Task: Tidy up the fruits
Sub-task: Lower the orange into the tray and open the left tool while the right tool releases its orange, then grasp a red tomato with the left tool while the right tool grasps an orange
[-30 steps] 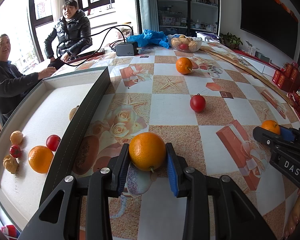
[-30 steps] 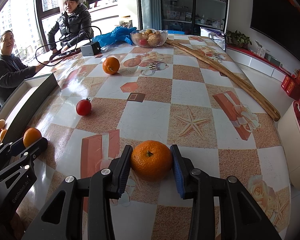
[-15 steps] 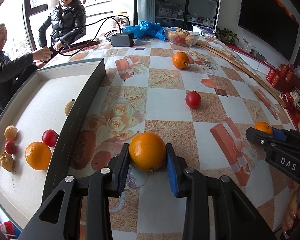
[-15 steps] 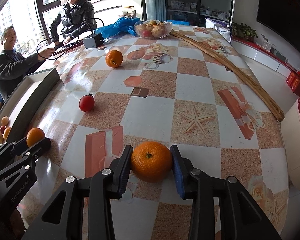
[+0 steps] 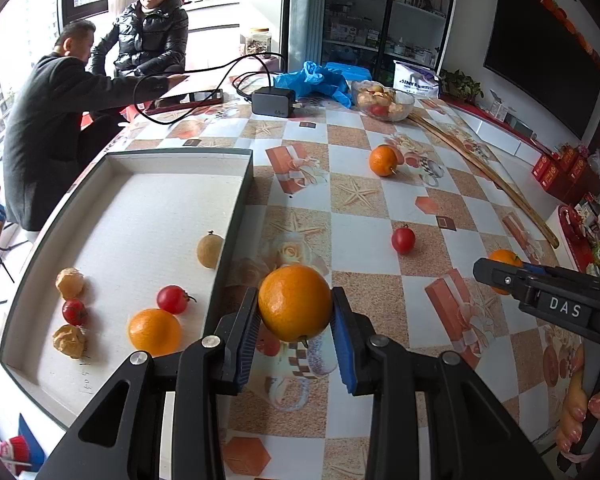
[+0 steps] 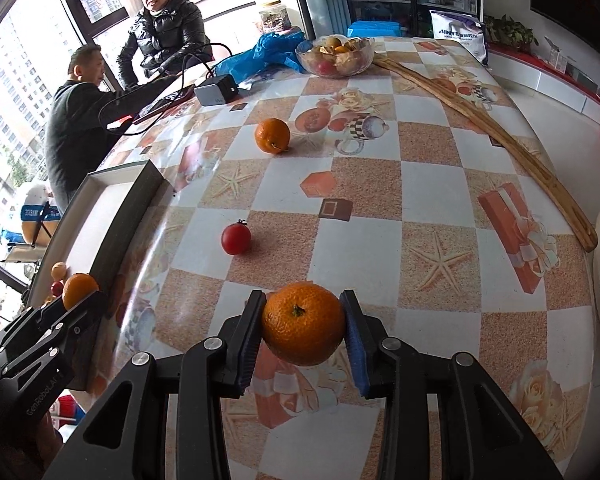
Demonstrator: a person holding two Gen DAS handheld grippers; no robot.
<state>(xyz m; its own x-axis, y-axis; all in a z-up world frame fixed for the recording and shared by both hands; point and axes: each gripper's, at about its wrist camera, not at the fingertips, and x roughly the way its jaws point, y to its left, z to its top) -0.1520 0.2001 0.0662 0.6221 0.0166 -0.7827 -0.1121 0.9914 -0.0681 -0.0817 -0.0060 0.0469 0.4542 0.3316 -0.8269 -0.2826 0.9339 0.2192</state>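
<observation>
Presently, left gripper [image 5: 295, 320]: an orange [image 5: 295, 303] is clamped, raised beside the tray wall.
Right gripper [image 6: 302, 333]: a mandarin [image 6: 303, 323] is clamped above the table [image 6: 428, 184].
Tray [image 5: 238, 216]: an orange fruit [image 5: 154, 331], two tomatoes and small brown fruits are held.

Left gripper [image 5: 296, 320] has both blue pads pressed on an orange [image 5: 295, 303], held up off the table. Right gripper [image 6: 303, 330] is clamped on its own orange [image 6: 303, 323] too, with the person's fingers [image 5: 572, 404] wrapped round its handle.
</observation>
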